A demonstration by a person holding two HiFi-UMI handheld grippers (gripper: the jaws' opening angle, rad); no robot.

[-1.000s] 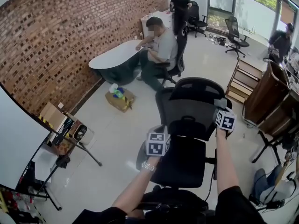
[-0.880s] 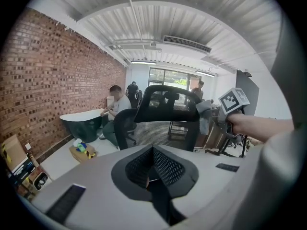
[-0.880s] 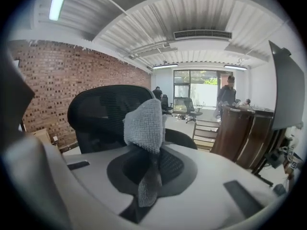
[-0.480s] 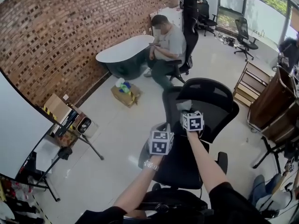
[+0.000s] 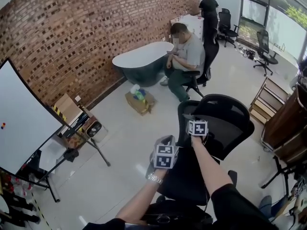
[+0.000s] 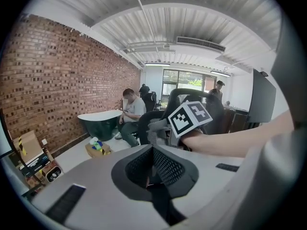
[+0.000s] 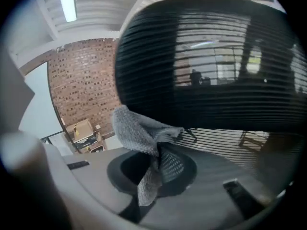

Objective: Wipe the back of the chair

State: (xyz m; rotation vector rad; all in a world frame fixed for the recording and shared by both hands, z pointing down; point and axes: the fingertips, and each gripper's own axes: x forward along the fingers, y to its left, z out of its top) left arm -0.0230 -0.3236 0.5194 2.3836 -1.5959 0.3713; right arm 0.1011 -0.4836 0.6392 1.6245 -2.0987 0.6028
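The black mesh office chair (image 5: 225, 128) stands in front of me, its back (image 7: 206, 61) filling the right gripper view. My right gripper (image 5: 194, 121) is shut on a grey cloth (image 7: 141, 133) and holds it against the upper left of the chair's back. In the left gripper view the cloth (image 6: 156, 125) shows just beside the right gripper's marker cube (image 6: 189, 119). My left gripper (image 5: 164, 145) hangs lower and to the left of the chair's seat. Its jaws are shut with nothing between them (image 6: 152, 157).
A person sits on another chair (image 5: 187, 51) by a dark round table (image 5: 144, 61). A cardboard box (image 5: 140, 101) lies on the floor. A whiteboard (image 5: 19, 119) and a tripod stand (image 5: 72, 155) are at the left, wooden shelves (image 5: 283, 123) at the right.
My right gripper has swept the cloth from the right edge of the chair's back across to its upper left. The left gripper has hardly moved. The head view has shifted.
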